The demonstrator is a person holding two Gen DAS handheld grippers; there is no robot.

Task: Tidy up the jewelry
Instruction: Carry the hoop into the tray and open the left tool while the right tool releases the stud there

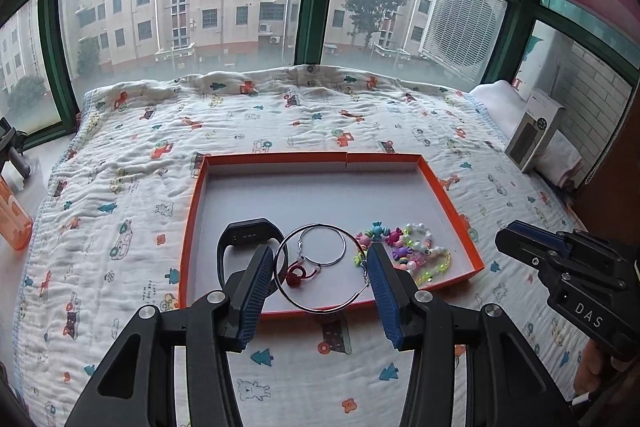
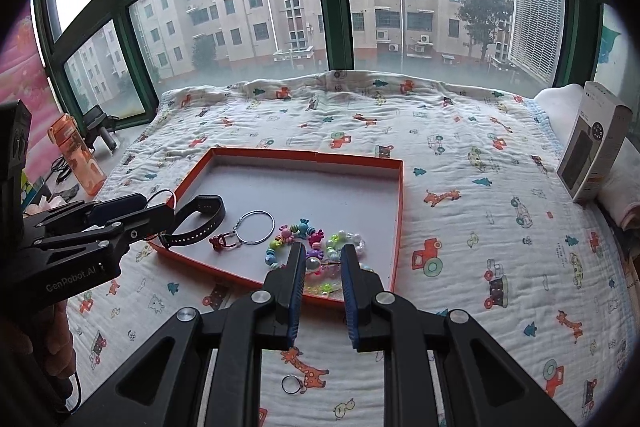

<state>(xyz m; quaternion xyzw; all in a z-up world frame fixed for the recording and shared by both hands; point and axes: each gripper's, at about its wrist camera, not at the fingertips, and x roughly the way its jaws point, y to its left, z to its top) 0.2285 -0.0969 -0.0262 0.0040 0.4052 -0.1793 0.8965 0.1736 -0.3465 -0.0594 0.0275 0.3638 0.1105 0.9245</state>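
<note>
An orange tray [image 1: 448,193] [image 2: 400,195] lies on the quilt. In it are a black watch [image 1: 244,235] [image 2: 200,215], a small silver hoop [image 1: 322,245] [image 2: 255,227], a red ear clip [image 1: 296,277] [image 2: 219,242] and colourful beaded bracelets [image 1: 408,251] [image 2: 316,243]. My left gripper [image 1: 320,263] [image 2: 154,205] is wide open, and a large silver hoop [image 1: 320,307] hangs between its fingers at the tray's near left. My right gripper [image 2: 322,259] [image 1: 516,239] is open and empty over the beads. A silver ring [image 2: 291,384] lies on the quilt near me.
The tray sits on a white printed quilt [image 1: 280,115] [image 2: 480,187] before a green-framed window. An orange bottle [image 2: 76,159] [image 1: 14,223] stands at the left. A grey box [image 2: 592,155] [image 1: 534,133] leans on folded towels at the right.
</note>
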